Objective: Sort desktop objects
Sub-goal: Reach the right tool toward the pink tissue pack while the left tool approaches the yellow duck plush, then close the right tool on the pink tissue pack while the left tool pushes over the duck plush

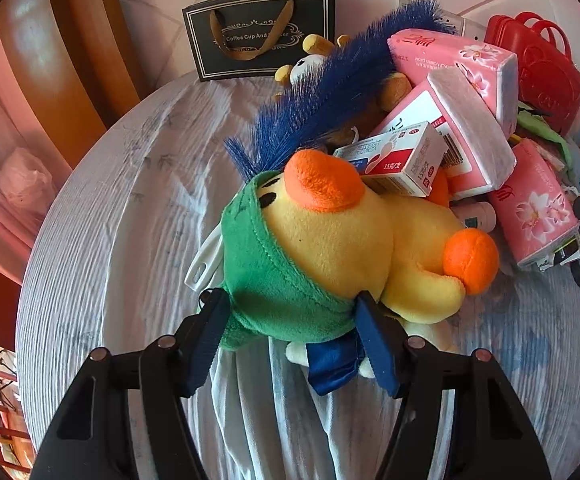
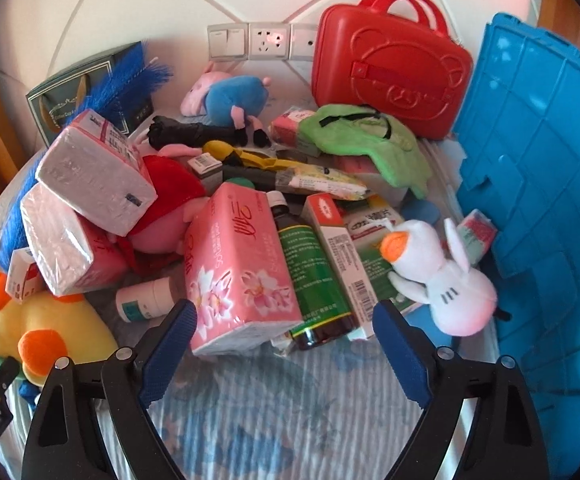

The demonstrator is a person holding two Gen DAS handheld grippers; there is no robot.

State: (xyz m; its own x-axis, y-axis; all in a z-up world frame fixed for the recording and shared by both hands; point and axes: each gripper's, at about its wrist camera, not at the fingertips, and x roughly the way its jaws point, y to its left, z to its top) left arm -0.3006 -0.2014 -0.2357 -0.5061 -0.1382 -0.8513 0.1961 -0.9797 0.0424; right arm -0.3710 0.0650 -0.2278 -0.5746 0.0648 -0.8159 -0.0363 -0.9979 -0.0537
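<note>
A yellow plush duck [image 1: 342,236] with an orange beak and a green hood lies on the striped cloth [image 1: 121,208]. My left gripper [image 1: 292,312] is shut on it, with both blue pads pressed into the green hood. The duck [image 2: 45,320] also shows at the lower left of the right wrist view. My right gripper [image 2: 283,308] stands open over the front of the pile. The near end of a pink tissue pack [image 2: 233,264] and a brown medicine bottle [image 2: 314,272] lie between its fingers, and neither pad touches them.
The pile holds more tissue packs [image 1: 454,128], medicine boxes [image 1: 402,160], a blue brush [image 1: 330,88], a white plush rabbit [image 2: 446,276], a green cloth [image 2: 366,140] and other soft toys. A red case [image 2: 394,76] and a black gift bag [image 1: 257,36] stand at the wall. A blue crate [image 2: 550,208] is on the right.
</note>
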